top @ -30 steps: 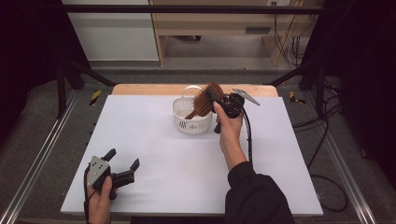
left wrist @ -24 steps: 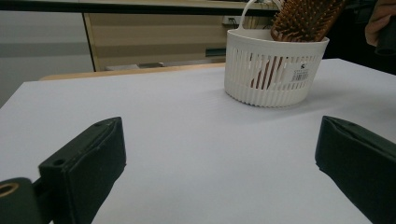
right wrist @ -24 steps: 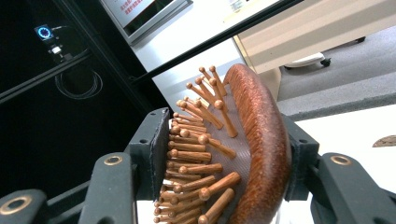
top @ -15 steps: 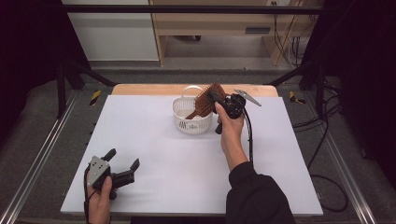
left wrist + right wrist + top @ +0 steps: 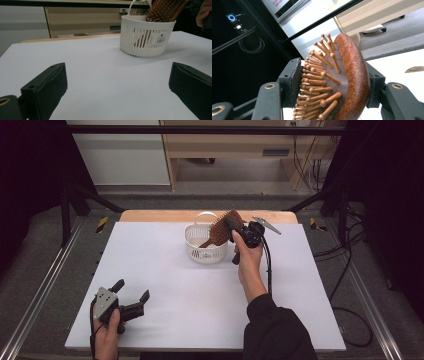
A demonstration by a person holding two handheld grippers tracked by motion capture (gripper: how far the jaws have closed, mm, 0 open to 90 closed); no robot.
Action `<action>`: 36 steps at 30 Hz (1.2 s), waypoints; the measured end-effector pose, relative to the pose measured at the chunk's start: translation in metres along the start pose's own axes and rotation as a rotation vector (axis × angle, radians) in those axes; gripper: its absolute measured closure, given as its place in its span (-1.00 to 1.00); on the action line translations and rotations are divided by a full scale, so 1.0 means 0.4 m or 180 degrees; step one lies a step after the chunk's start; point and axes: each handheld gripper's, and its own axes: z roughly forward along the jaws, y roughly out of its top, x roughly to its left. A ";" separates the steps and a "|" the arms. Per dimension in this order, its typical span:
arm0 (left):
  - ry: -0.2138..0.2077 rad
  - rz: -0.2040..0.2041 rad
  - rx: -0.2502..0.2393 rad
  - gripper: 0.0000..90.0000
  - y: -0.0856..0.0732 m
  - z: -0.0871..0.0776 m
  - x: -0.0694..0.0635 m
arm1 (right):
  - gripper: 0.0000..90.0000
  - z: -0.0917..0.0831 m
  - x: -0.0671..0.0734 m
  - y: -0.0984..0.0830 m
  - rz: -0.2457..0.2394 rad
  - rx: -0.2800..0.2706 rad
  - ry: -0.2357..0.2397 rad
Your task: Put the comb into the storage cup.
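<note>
A brown wooden hairbrush (image 5: pixel 220 230) leans out of a white slotted basket (image 5: pixel 194 242) at the back middle of the table, handle down inside, head up over the rim. My right gripper (image 5: pixel 233 223) is shut on the brush head (image 5: pixel 352 70): one pad (image 5: pixel 295 82) touches the bristle tips and the other jaw backs the wooden side. Its jaws have just been opening slightly with the brush still between them. My left gripper (image 5: pixel 132 290) rests open and empty near the front left corner. In the left gripper view, its own tips (image 5: pixel 118 72) stand wide, with the basket (image 5: pixel 145 37) and brush (image 5: pixel 165 10) far ahead.
The white table top (image 5: pixel 165 285) stretches between the two hands. A wooden strip (image 5: pixel 150 216) runs along its far edge. Metal frame rails (image 5: pixel 45 285) flank the table, and cables (image 5: pixel 345 265) lie on the floor to the right.
</note>
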 end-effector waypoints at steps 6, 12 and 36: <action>-0.0002 -0.0001 -0.0003 -0.95 0.000 0.000 0.000 | -0.09 -0.001 -0.005 0.000 -0.0017 0.0021 -0.0023; -0.0001 0.0001 0.0002 -0.95 0.000 0.000 0.000 | -0.12 0.000 -0.008 0.000 -0.0020 0.0050 -0.0052; 0.0003 0.0014 0.0007 -0.95 0.000 0.000 -0.001 | -0.53 0.000 -0.009 0.002 -0.0202 0.0254 -0.0086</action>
